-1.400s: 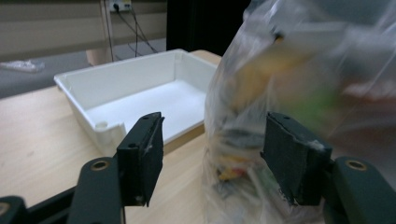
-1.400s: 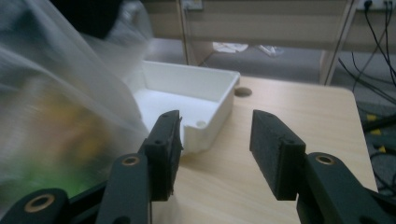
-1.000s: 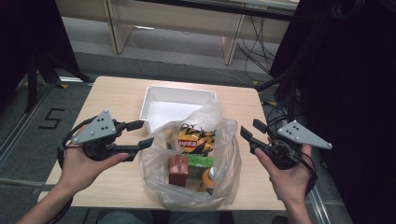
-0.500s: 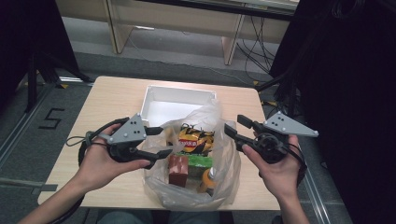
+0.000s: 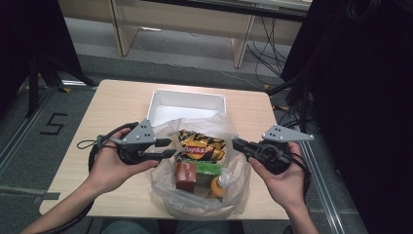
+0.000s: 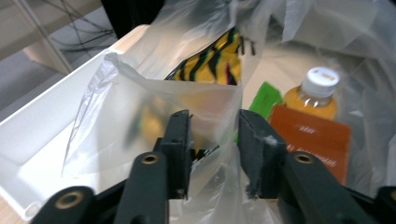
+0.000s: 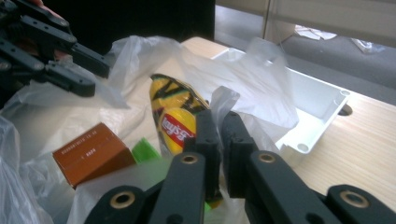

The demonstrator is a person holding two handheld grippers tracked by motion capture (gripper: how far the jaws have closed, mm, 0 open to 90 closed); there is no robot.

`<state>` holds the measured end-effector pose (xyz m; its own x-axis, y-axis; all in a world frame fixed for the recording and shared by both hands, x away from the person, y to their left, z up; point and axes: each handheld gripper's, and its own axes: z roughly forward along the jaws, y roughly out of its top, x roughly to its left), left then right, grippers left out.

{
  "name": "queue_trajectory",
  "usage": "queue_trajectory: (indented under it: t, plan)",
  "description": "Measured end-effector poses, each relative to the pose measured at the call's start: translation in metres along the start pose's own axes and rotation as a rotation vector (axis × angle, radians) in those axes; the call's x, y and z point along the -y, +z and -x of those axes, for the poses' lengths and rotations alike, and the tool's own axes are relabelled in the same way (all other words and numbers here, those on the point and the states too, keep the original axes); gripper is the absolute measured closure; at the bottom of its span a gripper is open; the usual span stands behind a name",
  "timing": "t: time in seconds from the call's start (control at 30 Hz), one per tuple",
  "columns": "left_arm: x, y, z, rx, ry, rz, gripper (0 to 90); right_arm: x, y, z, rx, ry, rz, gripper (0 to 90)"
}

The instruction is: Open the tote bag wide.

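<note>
**Plastic bag gripped at both sides on the table**

Plastic bag point(image 5: 195, 197), clear and open-mouthed, sits at the near middle of the wooden table point(image 5: 117, 105), just in front of the white tray point(image 5: 187, 103) at its 12 o'clock. Inside lie a yellow chip packet point(image 5: 200, 145), a brown box point(image 5: 186, 176), a green packet point(image 5: 208, 168) and an orange drink bottle point(image 5: 216, 185) with a white cap.

At the bag's 9 o'clock the left gripper point(image 5: 165, 147) has just been closing; in the left gripper view a fold of film stands between its 2 jaws, with a gap remaining, and I cannot tell whether the pads press it. At 3 o'clock the right gripper point(image 5: 237, 144) has just clenched; in the right gripper view its jaws pinch a tuft of the bag's edge.
</note>
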<state>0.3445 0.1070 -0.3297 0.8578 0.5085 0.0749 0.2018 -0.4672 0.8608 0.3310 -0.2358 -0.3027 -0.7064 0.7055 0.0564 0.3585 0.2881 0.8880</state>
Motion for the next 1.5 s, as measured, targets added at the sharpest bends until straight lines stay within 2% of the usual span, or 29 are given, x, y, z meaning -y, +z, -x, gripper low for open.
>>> queue_trajectory:
  t: [0.03, 0.07, 0.17, 0.2, 0.23, 0.3, 0.33, 0.47, 0.5, 0.53, 0.57, 0.6, 0.63, 0.7, 0.73, 0.87, 0.9, 1.0, 1.07, 1.13, 1.17, 1.23, 1.3, 1.33, 1.37, 1.4, 1.43, 1.47, 1.5]
  plan:
    - [0.001, 0.000, -0.002, -0.006, 0.011, -0.020, 66.1, 0.000, -0.001, 0.000, 0.000, -0.004, -0.007, 88.6]
    - [0.004, 0.001, -0.002, -0.019, -0.013, -0.019, 67.9, 0.001, -0.001, -0.001, -0.004, 0.018, -0.015, 89.0]
    - [0.007, 0.000, -0.005, -0.024, -0.010, -0.037, 72.9, 0.004, -0.002, 0.001, 0.003, 0.002, -0.022, 89.9]
    - [0.010, 0.001, -0.006, -0.035, -0.035, -0.032, 73.3, 0.006, -0.004, 0.000, 0.008, 0.011, -0.046, 90.0]
    - [0.011, 0.001, -0.007, -0.044, -0.015, -0.050, 73.4, 0.006, -0.004, 0.001, 0.015, -0.008, -0.050, 90.0]
    - [0.013, 0.001, -0.008, -0.050, -0.012, -0.053, 73.8, 0.008, -0.004, 0.001, 0.029, 0.001, -0.050, 90.0]
    - [0.017, 0.002, -0.009, -0.046, -0.029, -0.046, 75.6, 0.010, -0.007, 0.003, 0.053, -0.013, -0.079, 90.0]
    - [0.023, 0.002, -0.010, -0.045, -0.056, -0.056, 77.5, 0.019, -0.007, 0.009, 0.090, -0.003, -0.073, 90.0]
    - [0.025, 0.003, -0.011, -0.047, -0.068, -0.055, 77.6, 0.020, -0.007, 0.012, 0.094, -0.030, -0.072, 90.0]
    - [0.025, 0.003, -0.011, -0.047, -0.068, -0.055, 77.5, 0.020, -0.007, 0.012, 0.094, -0.030, -0.072, 90.0]
    - [0.028, 0.004, -0.011, -0.052, -0.073, -0.041, 77.5, 0.022, -0.007, 0.012, 0.097, -0.005, -0.083, 90.0]
    - [0.028, 0.003, -0.012, -0.050, -0.074, -0.057, 77.6, 0.025, -0.006, 0.013, 0.107, -0.003, -0.088, 90.0]
    - [0.029, 0.004, -0.012, -0.047, -0.076, -0.053, 77.9, 0.027, -0.006, 0.014, 0.105, -0.002, -0.112, 90.0]
    - [0.031, 0.005, -0.011, -0.049, -0.088, -0.043, 78.0, 0.028, -0.005, 0.015, 0.108, -0.007, -0.112, 90.0]
    - [0.034, 0.006, -0.012, -0.055, -0.077, -0.052, 78.0, 0.032, -0.003, 0.016, 0.110, 0.000, -0.145, 89.9]
    - [0.040, 0.014, -0.012, -0.063, -0.082, -0.072, 77.0, 0.040, 0.005, 0.017, 0.106, 0.012, -0.179, 89.5]
    - [0.041, 0.016, -0.013, -0.064, -0.076, -0.070, 76.6, 0.042, 0.008, 0.019, 0.098, -0.003, -0.183, 89.4]
    - [0.042, 0.018, -0.013, -0.070, -0.090, -0.068, 76.1, 0.044, 0.013, 0.016, 0.093, 0.009, -0.191, 88.7]
    - [0.044, 0.021, -0.013, -0.081, -0.083, -0.060, 76.0, 0.044, 0.015, 0.014, 0.085, 0.015, -0.206, 88.5]
    - [0.045, 0.024, -0.013, -0.078, -0.073, -0.076, 76.5, 0.044, 0.018, 0.013, 0.092, 0.015, -0.200, 88.5]
    - [0.047, 0.026, -0.013, -0.084, -0.078, -0.078, 76.9, 0.044, 0.019, 0.015, 0.091, -0.010, -0.198, 88.5]
    - [0.050, 0.030, -0.014, -0.090, -0.082, -0.088, 77.9, 0.044, 0.021, 0.016, 0.080, -0.015, -0.219, 88.5]
    - [0.053, 0.033, -0.014, -0.089, -0.075, -0.106, 78.8, 0.047, 0.024, 0.013, 0.090, 0.005, -0.246, 88.6]
    - [0.053, 0.034, -0.015, -0.091, -0.069, -0.110, 78.9, 0.049, 0.025, 0.014, 0.091, -0.011, -0.259, 88.5]
    - [0.054, 0.036, -0.015, -0.092, -0.064, -0.115, 78.9, 0.050, 0.026, 0.013, 0.096, -0.001, -0.265, 88.6]
    - [0.055, 0.037, -0.015, -0.090, -0.065, -0.119, 79.2, 0.052, 0.027, 0.016, 0.099, -0.022, -0.270, 88.5]
    - [0.056, 0.039, -0.016, -0.098, -0.061, -0.122, 79.8, 0.054, 0.027, 0.014, 0.099, -0.004, -0.281, 88.6]
    - [0.057, 0.040, -0.016, -0.105, -0.063, -0.128, 80.7, 0.055, 0.028, 0.017, 0.095, -0.019, -0.281, 88.6]
    - [0.057, 0.040, -0.016, -0.105, -0.068, -0.131, 82.0, 0.056, 0.028, 0.016, 0.096, -0.003, -0.280, 88.5]
